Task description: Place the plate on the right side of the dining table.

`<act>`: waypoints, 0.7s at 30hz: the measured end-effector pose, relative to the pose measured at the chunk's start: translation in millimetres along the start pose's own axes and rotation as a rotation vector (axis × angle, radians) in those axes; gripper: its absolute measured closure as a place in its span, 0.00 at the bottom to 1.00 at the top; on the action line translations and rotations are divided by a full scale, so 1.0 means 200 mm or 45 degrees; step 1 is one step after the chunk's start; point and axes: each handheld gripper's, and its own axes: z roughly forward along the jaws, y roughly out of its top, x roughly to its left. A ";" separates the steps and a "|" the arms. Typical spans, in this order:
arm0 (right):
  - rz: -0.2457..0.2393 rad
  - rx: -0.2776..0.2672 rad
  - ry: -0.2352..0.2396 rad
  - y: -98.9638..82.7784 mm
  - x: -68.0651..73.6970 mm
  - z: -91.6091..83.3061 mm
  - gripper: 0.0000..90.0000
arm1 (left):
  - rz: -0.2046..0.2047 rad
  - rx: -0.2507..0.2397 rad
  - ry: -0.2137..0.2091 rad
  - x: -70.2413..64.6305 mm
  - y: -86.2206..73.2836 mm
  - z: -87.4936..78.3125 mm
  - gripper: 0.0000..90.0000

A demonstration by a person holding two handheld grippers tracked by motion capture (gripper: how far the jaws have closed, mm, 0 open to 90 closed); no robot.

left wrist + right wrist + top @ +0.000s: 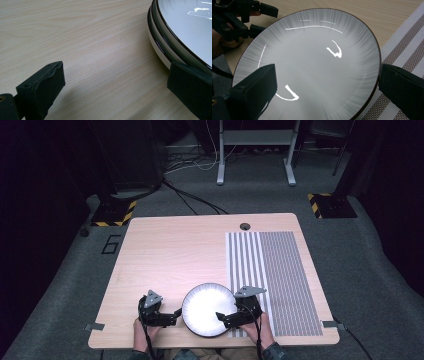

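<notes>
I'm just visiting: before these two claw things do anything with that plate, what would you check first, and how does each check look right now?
1. Round white plate with dark rim lies flat on the light wooden table: ok.
2. Left gripper open, at the plate's left edge: ok.
3. Right gripper open, one jaw over the plate, one outside the rim: ok.
4. Either gripper has a firm hold: not ok, neither has closed.
5. Plate is single: cannot tell; the left gripper view hints at stacked rims.
6. Striped grey woven placemat free for the plate: ok.

A white plate (pixel 207 309) sits on the table (pixel 170 255) between two tools.
</notes>
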 end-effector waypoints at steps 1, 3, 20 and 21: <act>0.004 0.000 -0.002 0.00 0.01 0.01 0.00 | 0.000 0.006 0.003 0.00 0.00 0.00 0.01; -0.002 0.001 -0.010 0.00 0.01 0.01 0.00 | 0.004 0.009 0.014 0.00 0.00 0.00 0.01; 0.051 -0.017 0.000 -0.01 0.00 0.01 0.00 | 0.002 0.015 0.027 -0.01 0.00 0.01 0.01; 0.052 -0.015 -0.001 -0.01 0.01 0.02 0.00 | 0.002 0.015 0.027 -0.01 0.00 0.01 0.01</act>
